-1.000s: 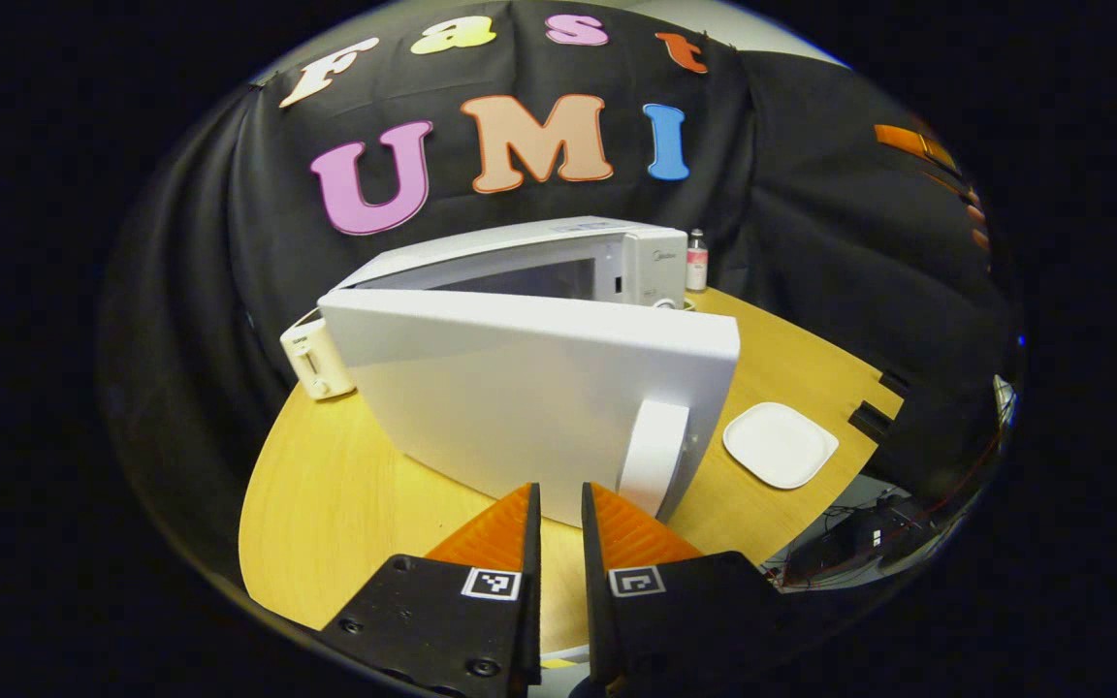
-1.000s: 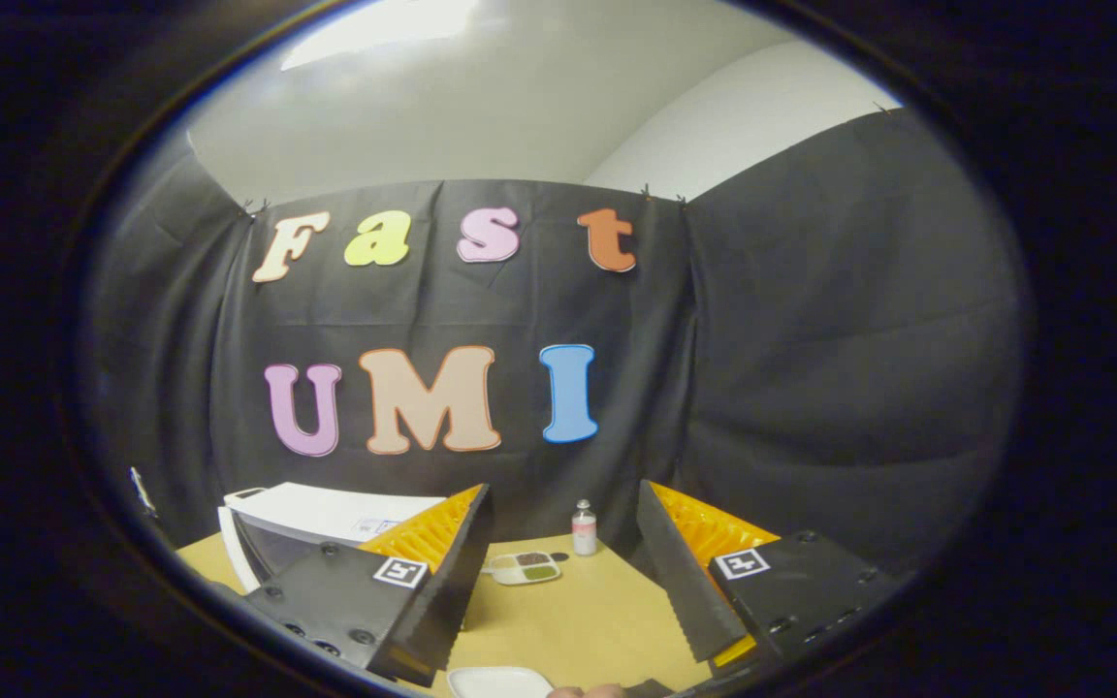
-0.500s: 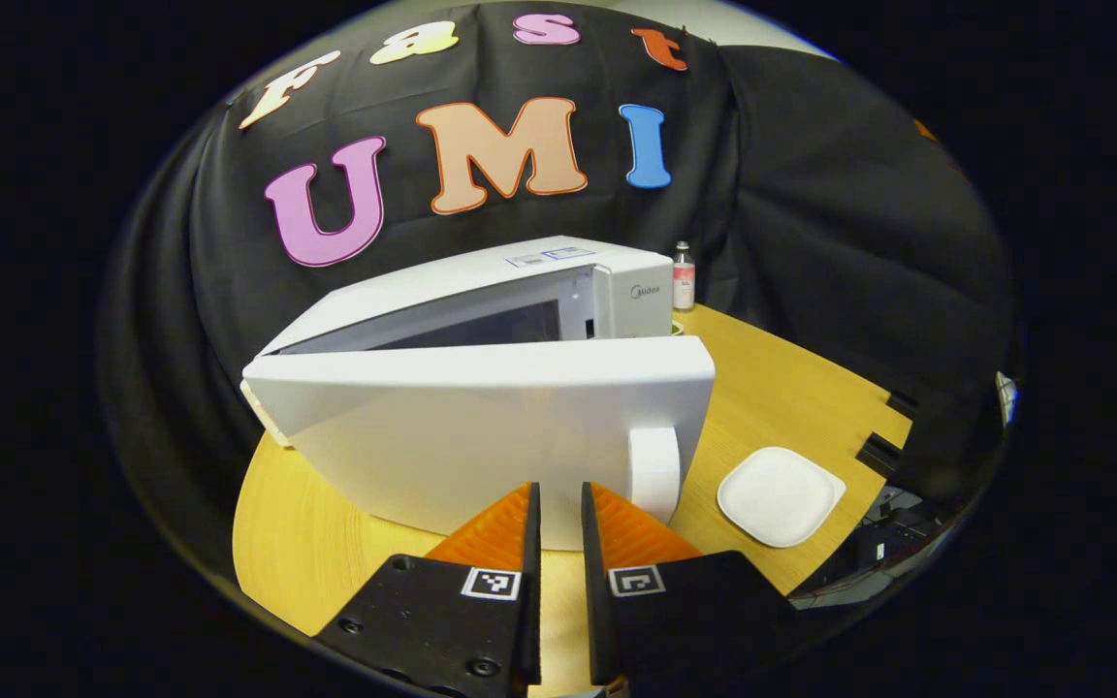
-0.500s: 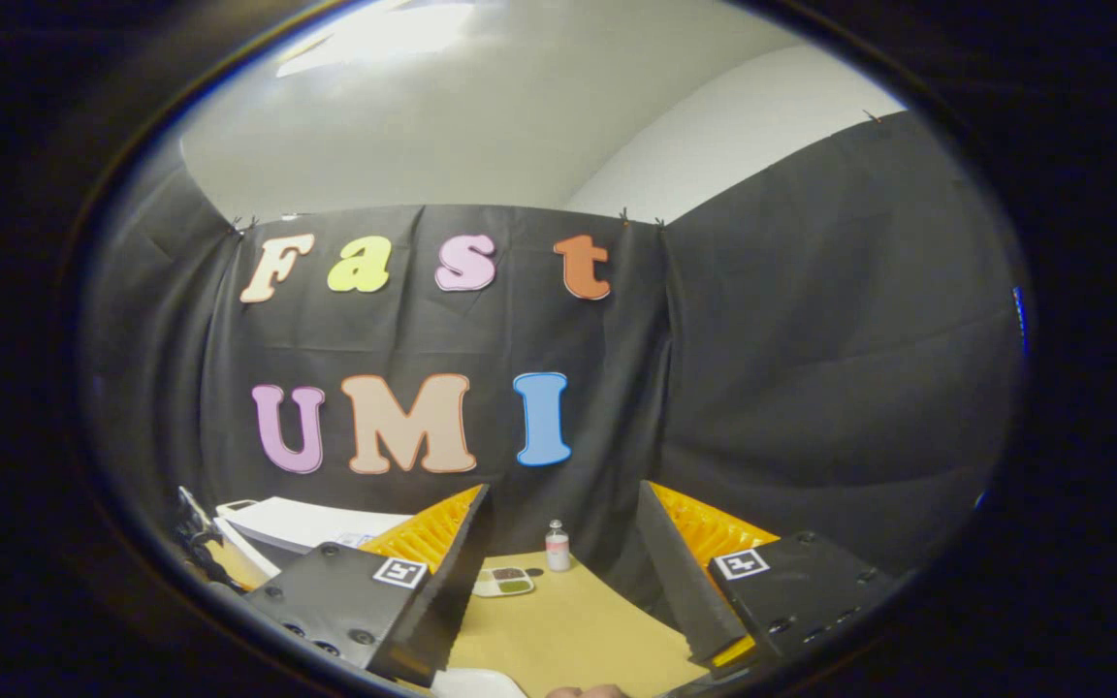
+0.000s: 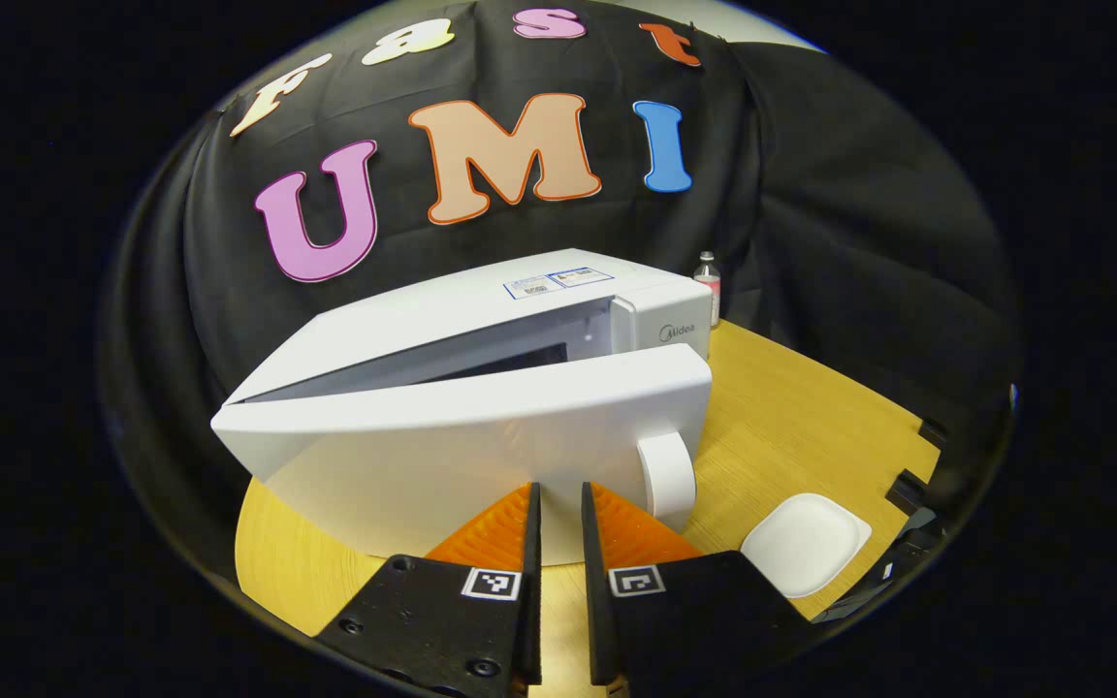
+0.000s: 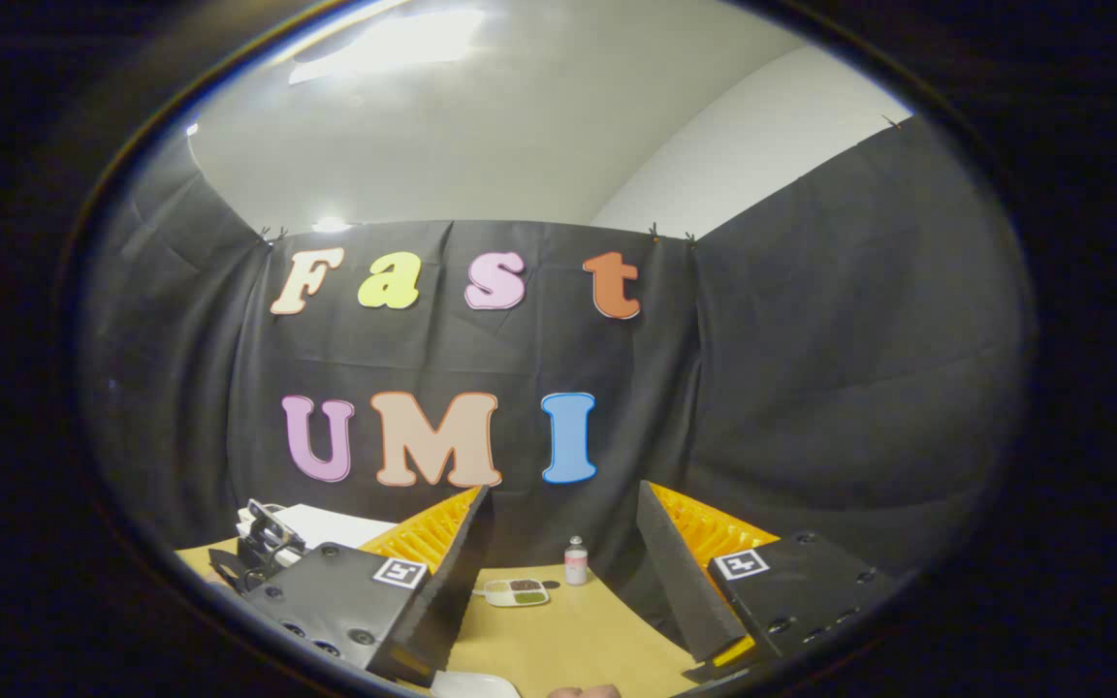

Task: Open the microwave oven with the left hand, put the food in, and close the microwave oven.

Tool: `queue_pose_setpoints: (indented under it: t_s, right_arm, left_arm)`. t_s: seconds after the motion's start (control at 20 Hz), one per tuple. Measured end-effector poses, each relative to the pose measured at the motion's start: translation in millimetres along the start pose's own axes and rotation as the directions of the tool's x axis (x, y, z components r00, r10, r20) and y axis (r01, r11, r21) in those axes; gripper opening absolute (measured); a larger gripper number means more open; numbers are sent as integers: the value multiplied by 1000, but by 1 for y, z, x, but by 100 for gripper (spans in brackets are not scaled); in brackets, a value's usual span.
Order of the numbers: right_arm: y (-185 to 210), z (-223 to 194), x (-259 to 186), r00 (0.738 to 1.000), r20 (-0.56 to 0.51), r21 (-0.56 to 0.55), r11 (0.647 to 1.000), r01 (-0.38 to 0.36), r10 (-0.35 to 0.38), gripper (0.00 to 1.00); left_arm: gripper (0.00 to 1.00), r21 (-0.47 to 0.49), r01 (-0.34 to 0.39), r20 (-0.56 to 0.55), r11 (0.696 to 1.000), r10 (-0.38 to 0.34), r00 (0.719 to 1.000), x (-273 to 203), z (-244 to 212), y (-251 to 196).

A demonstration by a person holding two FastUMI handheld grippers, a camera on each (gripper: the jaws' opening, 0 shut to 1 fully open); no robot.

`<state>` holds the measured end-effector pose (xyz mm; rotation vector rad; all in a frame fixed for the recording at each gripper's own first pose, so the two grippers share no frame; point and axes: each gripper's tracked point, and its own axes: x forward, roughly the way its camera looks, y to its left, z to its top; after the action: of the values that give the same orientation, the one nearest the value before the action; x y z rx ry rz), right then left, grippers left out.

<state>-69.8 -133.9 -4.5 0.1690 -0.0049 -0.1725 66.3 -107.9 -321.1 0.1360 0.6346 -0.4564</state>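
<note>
Since a second ago the microwave door [image 5: 481, 441] has swung nearer its body, leaving a narrow wedge of gap that widens toward the handle [image 5: 667, 473]. Behind it, the microwave oven [image 5: 481, 310] lies with its long axis along the table's [image 5: 801, 427] back edge. Just before the door, the left gripper [image 5: 558, 504] has fingers nearly together, holding nothing. A white plate [image 5: 806, 543] sits near the front right edge with bare wood around it. Raised over the table, the right gripper [image 6: 558, 543] stands wide apart, empty.

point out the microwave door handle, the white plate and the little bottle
microwave door handle [image 5: 667, 473], left gripper view, front face of the handle
white plate [image 5: 806, 543], left gripper view, middle of its top
little bottle [image 6: 575, 562], right gripper view, its body
</note>
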Motion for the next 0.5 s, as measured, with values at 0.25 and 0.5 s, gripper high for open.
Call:
queue_pose_setpoints:
  t_s: [0.25,0.5]
  right_arm:
    - [-4,-7,8,999,-26,-27,999,-32,31,82]
    - [0,-6,15,997,-27,-62,995,-77,75,82]
  left_arm:
    - [19,15,-27,-2,1000,27,1000,25,15,2]
    - [19,-11,-47,-36,999,46,998,50,16,4]
